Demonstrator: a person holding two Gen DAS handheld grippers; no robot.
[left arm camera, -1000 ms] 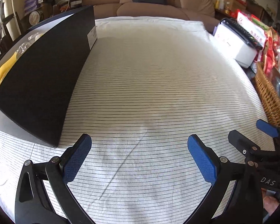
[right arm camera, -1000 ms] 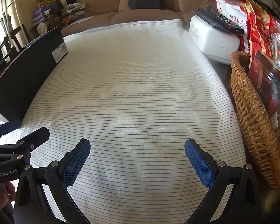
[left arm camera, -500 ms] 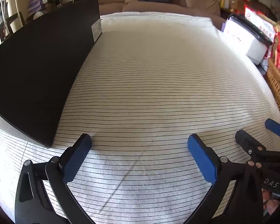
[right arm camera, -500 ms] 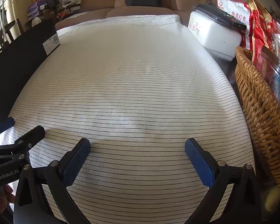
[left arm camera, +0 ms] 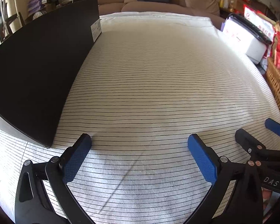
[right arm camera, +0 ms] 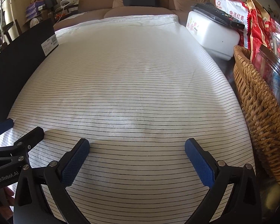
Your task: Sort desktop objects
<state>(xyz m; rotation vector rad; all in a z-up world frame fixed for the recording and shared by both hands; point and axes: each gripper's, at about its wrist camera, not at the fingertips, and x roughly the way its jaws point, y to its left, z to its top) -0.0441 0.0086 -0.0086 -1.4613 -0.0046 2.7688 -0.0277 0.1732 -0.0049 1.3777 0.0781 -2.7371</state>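
Black box on the striped tabletop

A large flat black box with a white label lies along the tabletop's left edge.

Compared with a second ago, the left tool has come closer to the black box: the box now fills more of the left wrist view, and its near corner lies just beside the left fingertip. In the right wrist view, the black box has slid further left and the wicker basket looks larger.
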